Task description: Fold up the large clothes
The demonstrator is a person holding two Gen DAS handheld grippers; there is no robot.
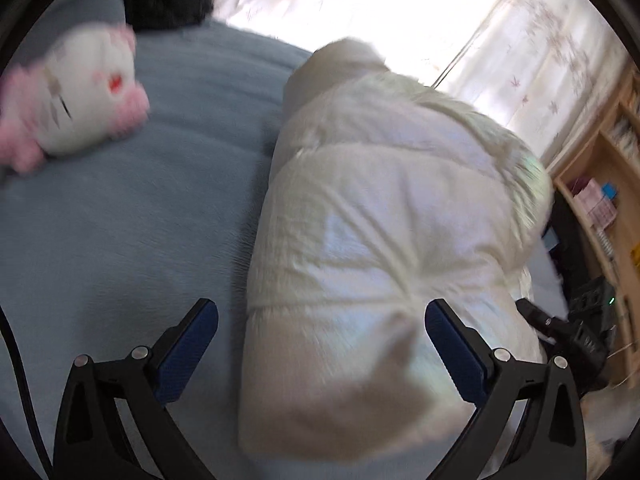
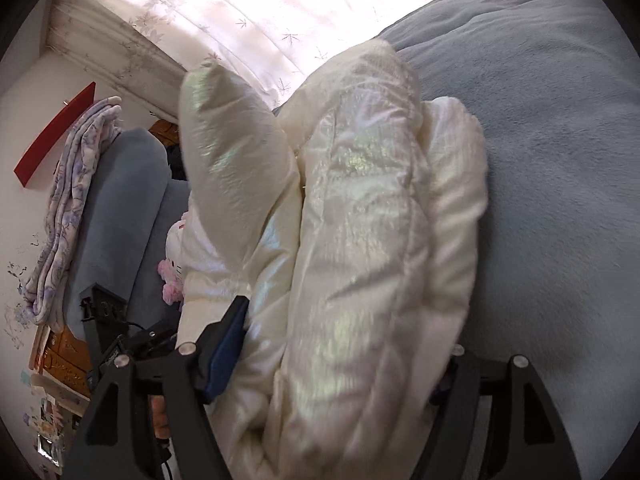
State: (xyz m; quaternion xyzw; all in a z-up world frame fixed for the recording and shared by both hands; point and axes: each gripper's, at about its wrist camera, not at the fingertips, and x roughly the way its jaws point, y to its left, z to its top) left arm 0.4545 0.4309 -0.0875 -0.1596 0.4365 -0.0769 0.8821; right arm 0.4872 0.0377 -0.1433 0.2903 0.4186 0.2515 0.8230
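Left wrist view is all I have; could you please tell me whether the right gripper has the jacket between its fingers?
Observer: Yes. The white jacket fills the gap of the right gripper; whether the pads press on it is hidden.
Operator: Thank you. Is any part sticking up?
Observer: What looks like a sleeve stands up at the left of the bundle.
Operator: And what lies beyond it?
Observer: A patterned blanket hangs over a blue backrest.
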